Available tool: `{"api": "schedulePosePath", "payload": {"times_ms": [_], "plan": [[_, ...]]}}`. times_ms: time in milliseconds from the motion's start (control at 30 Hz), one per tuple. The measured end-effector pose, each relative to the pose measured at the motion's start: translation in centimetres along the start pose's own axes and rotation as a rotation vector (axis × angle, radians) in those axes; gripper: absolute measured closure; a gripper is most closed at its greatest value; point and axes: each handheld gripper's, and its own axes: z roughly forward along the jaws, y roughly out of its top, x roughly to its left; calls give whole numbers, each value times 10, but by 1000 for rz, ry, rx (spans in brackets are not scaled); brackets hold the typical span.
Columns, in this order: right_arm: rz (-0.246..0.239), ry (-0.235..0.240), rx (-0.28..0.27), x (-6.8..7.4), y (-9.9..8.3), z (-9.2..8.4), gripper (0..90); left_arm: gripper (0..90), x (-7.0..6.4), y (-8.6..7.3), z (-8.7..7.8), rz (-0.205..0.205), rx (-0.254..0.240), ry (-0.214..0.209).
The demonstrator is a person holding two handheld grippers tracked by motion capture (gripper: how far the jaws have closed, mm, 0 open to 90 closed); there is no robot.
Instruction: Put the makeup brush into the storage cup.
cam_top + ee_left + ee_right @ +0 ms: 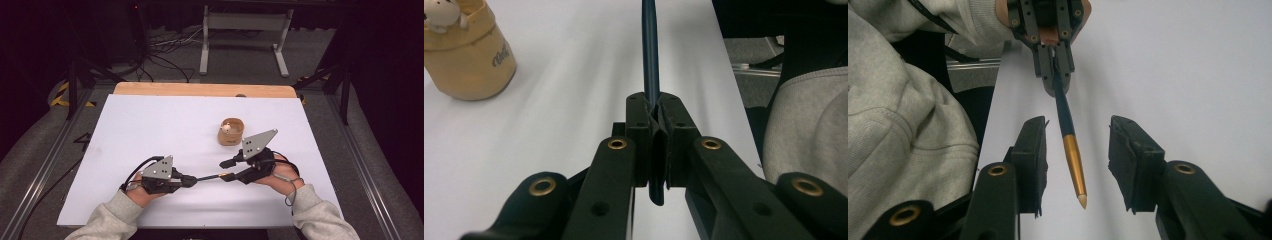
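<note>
I had the left gripper [187, 180] low over the near part of the white tabletop [150, 125], its jaws closed tight on the dark shaft of a pen [210, 177]. In the left gripper view the pen [651, 60] ran straight out from between the two pads, its back end poking out a little behind them, and the shaft pointed away across the tabletop [574, 100]. The pen was held roughly level, just above the white surface, between my two hands.

The right gripper [227, 170] faced the left one from the other side. Its jaws stood apart, one on each side of the pen's gold tip, and neither pad was touching it. In the right gripper view the pen [1070, 150] came toward me from the left gripper [1053, 75], dark along the shaft and gold toward the pointed end, which hung in the gap between my own jaws, somewhat nearer the one at the left of that view. I could not tell whether the tip rested on the tabletop [1173, 75] or hung just clear of it.

A small tan cup [231, 132] stood upright farther back on the tabletop, near the right gripper but apart from it. In the left gripper view the cup [469, 65] had a small pale figure [441, 15] at its rim.
</note>
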Motion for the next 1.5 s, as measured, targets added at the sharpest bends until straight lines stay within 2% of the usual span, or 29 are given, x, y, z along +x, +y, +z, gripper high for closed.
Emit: {"api": "schedulePosePath", "payload": {"times_ms": [667,1100,1200,1500], "plan": [[-29,27,-72,5,-8,16,701,846,-1,0,-1,13,-30,-7],[-26,28,-106,5,-14,12,823,846,-2,-1,-2,25,-52,-7],[-28,44,-123,6,-15,12,831,845,-3,-2,-2,39,-64,-13],[-32,41,-122,7,-14,11,838,844,-3,-2,-2,41,-68,-12]]}}
